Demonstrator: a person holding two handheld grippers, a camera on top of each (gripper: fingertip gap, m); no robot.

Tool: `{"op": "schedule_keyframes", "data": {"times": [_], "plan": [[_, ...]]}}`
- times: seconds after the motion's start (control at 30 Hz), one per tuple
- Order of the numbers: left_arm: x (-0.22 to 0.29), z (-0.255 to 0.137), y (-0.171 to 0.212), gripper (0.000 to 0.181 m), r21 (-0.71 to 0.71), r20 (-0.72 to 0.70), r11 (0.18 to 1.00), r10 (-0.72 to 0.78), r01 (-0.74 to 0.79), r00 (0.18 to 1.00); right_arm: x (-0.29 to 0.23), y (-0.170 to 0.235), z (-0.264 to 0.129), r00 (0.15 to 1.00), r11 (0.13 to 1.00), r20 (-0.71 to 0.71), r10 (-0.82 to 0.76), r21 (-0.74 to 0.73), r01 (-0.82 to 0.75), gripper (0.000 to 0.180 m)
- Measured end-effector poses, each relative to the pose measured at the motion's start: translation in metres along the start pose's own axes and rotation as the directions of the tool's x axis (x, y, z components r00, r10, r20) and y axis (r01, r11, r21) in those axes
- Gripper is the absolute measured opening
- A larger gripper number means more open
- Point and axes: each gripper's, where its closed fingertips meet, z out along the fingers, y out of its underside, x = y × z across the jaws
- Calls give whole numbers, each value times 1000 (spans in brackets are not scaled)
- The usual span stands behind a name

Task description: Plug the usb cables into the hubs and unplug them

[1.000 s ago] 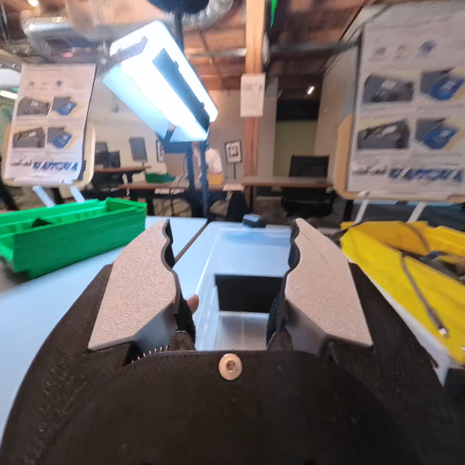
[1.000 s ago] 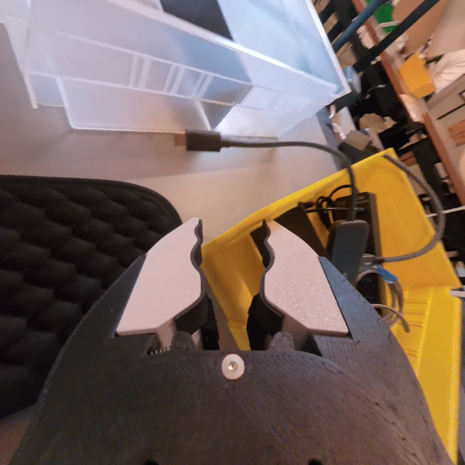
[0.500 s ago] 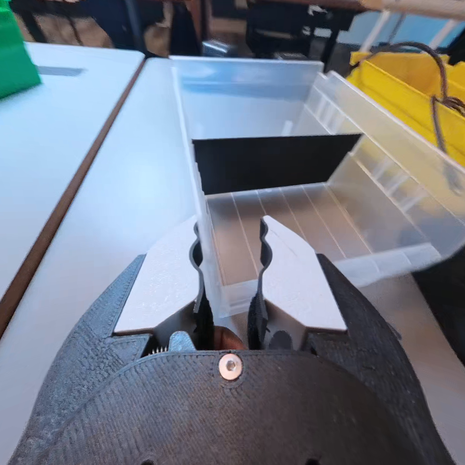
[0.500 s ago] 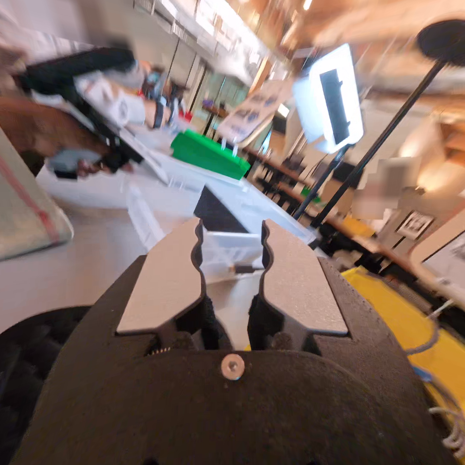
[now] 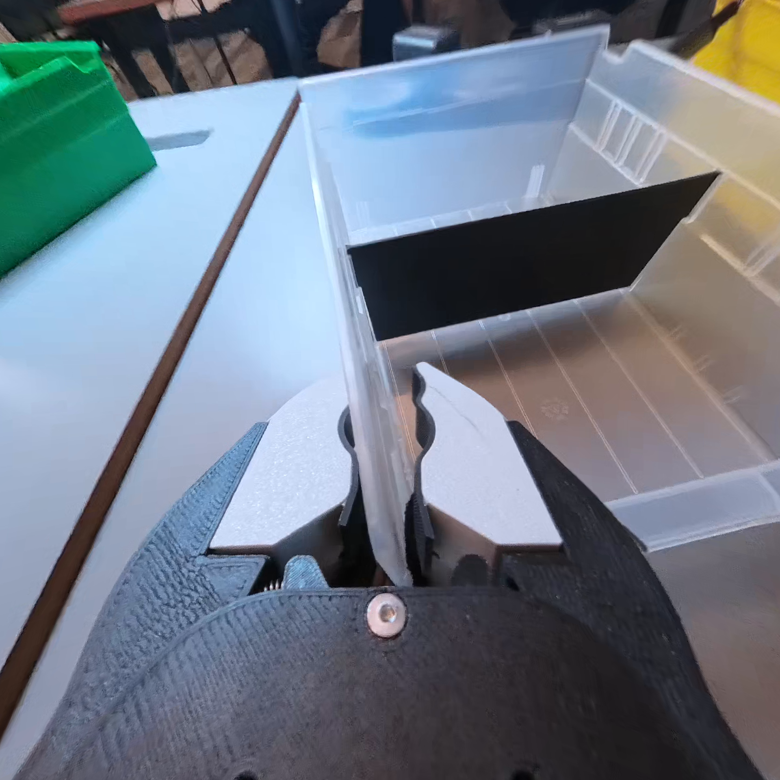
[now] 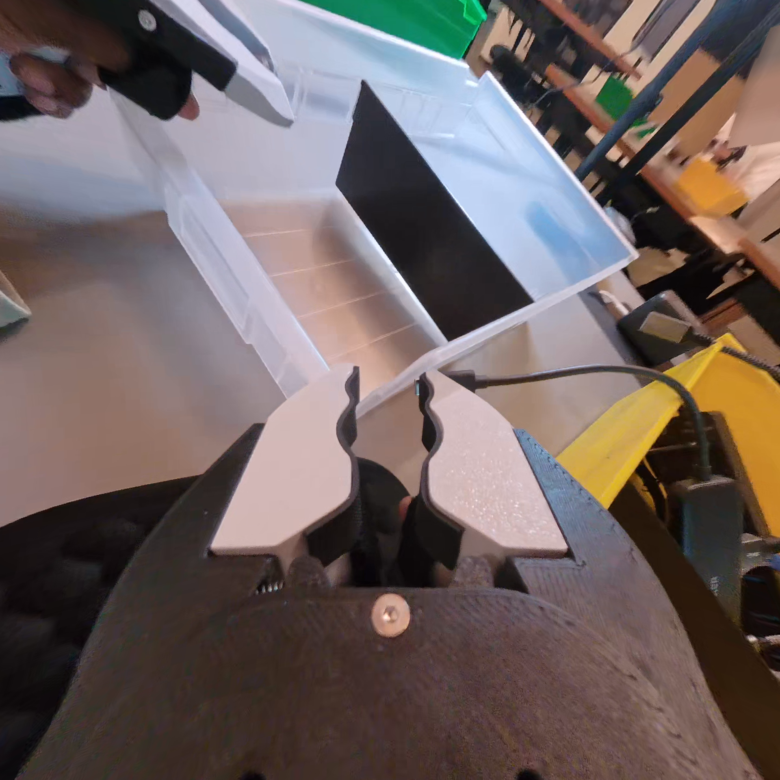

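Note:
A clear plastic bin (image 5: 527,139) with a black divider (image 5: 506,270) stands on the white table. My left gripper (image 5: 380,380) is shut on the bin's left wall near its front corner. It also shows in the right wrist view (image 6: 253,97), held by a hand. My right gripper (image 6: 388,371) is open and empty, just short of the bin's near corner (image 6: 443,358). A black USB cable (image 6: 548,373) lies beyond my right fingertip, its plug (image 6: 464,377) beside the bin. It runs into the yellow bin (image 6: 633,422), to a black hub (image 6: 709,527).
A green bin (image 5: 63,160) stands at the far left of the table. A braided cable with a grey plug (image 6: 662,327) lies over the yellow bin's far edge. A black foam pad (image 6: 63,570) lies under my right gripper at the left. Chairs and desks stand behind.
My left gripper dropped to the clear bin and closed on its left wall. The right view swung from the room down to the bin corner and cable plug.

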Motion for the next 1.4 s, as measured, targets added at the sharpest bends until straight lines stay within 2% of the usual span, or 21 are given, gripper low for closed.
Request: {"op": "schedule_keyframes", "data": {"times": [0.1,0.17,0.27,0.37,0.5,0.63,0.73,0.8,0.9,1.0,1.23,1.4], "plan": [[-9,-21,-20,18,80,79,996,31,-37,996,-1,-14,-6,999,996,-31,-25,83,27,25],[-12,-39,-27,21,69,128,993,89,-99,988,-2,-25,-13,996,990,-57,-65,125,72,24],[-10,-59,-23,35,7,105,988,150,-151,983,-3,-39,-24,987,975,-102,-122,175,138,22],[-14,-69,-24,28,-2,128,992,122,-123,984,-5,-49,-31,962,955,-165,-218,168,245,21],[-14,-93,-59,22,169,214,975,108,-146,971,4,-68,-48,932,923,-267,-246,228,309,21],[5,-140,-116,21,491,285,849,55,-196,957,28,-97,-94,852,856,-459,-252,306,418,20],[39,-164,-151,20,716,214,681,-3,-154,977,51,-110,-146,741,793,-619,-261,301,530,19],[70,-170,-168,21,800,133,592,-12,-100,991,65,-108,-182,659,770,-701,-272,253,586,20],[126,-167,-188,21,839,12,544,29,-26,999,85,-86,-231,560,781,-780,-280,154,605,18],[195,-157,-206,19,825,-101,564,126,12,987,104,-50,-277,466,823,-838,-284,36,567,18],[382,-124,-234,24,768,-291,641,379,-22,879,163,51,-383,387,943,-902,-191,-59,329,17],[480,-94,-231,23,719,-384,693,450,-45,806,190,123,-422,375,976,-909,-184,-123,182,18]]}}
